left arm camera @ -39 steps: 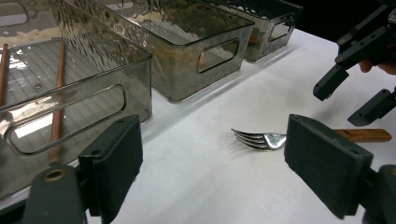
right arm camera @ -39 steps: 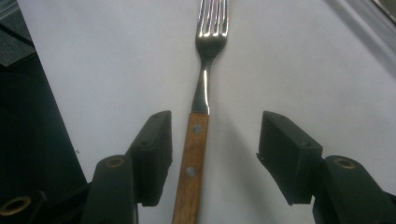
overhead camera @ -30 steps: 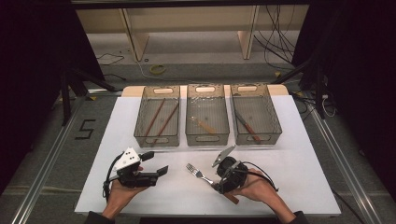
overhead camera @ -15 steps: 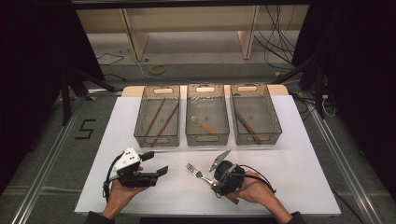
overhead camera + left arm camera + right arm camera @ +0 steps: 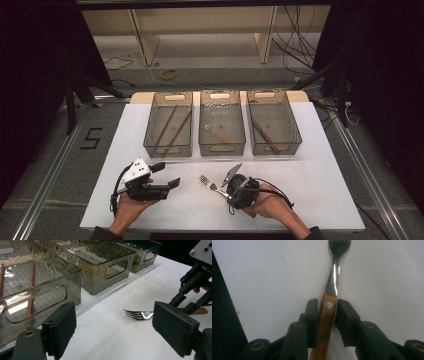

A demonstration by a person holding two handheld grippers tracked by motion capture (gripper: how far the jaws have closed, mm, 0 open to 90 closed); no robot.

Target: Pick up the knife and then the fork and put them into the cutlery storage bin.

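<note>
My right gripper has just been closing around the fork; the jaws flank its wooden handle, left pad touching, a slight gap at the right. The fork lies on the white table, near the front, tines pointing far-left. My left gripper hovers with jaws apart, holding nothing.

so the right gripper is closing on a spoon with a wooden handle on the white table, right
Not quite: it is a fork, not a spoon; the left gripper view shows its tines. The rest holds: the right gripper has just been closing, its fingers either side of the wooden handle on the white table.
</note>
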